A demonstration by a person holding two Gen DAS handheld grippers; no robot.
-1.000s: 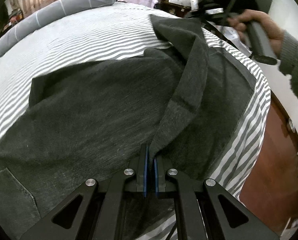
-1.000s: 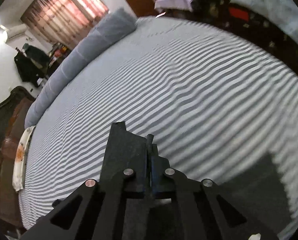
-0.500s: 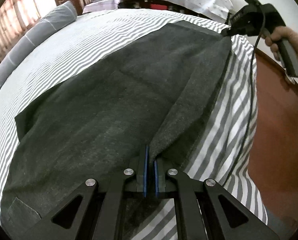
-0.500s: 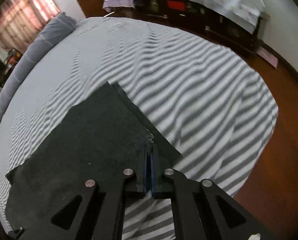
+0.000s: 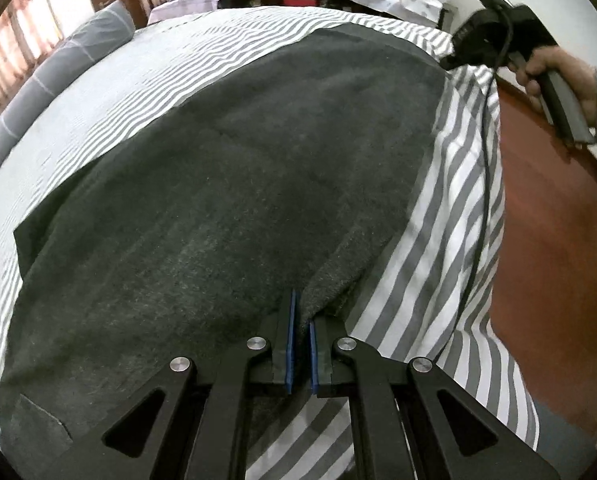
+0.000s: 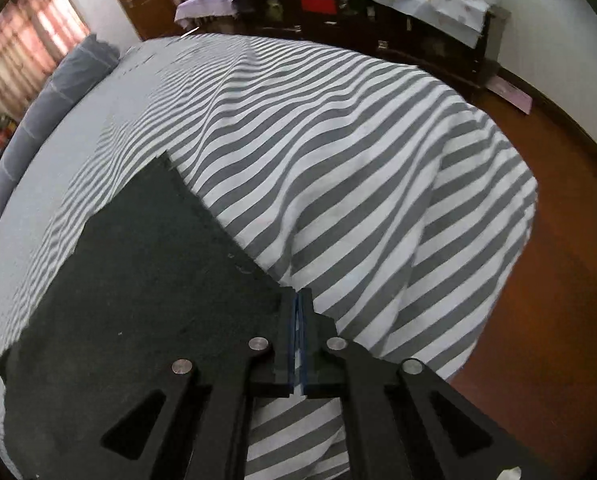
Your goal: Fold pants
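Note:
Dark grey pants lie spread flat on the striped bed, folded over lengthwise. My left gripper is shut on the near right edge of the pants, cloth pinched between its blue pads. My right gripper is shut; the pants corner lies just to its left, and I cannot tell whether cloth is still between its pads. In the left wrist view the right gripper sits at the far right corner of the pants, held by a hand.
The grey-and-white striped sheet drapes over the bed's edge to a red-brown floor. A long grey bolster lies along the far side. Dark furniture with cloths stands beyond the bed.
Both grippers carried the lifted pants edge over and down to the right. The raised fold now lies flat on the bed near its edge.

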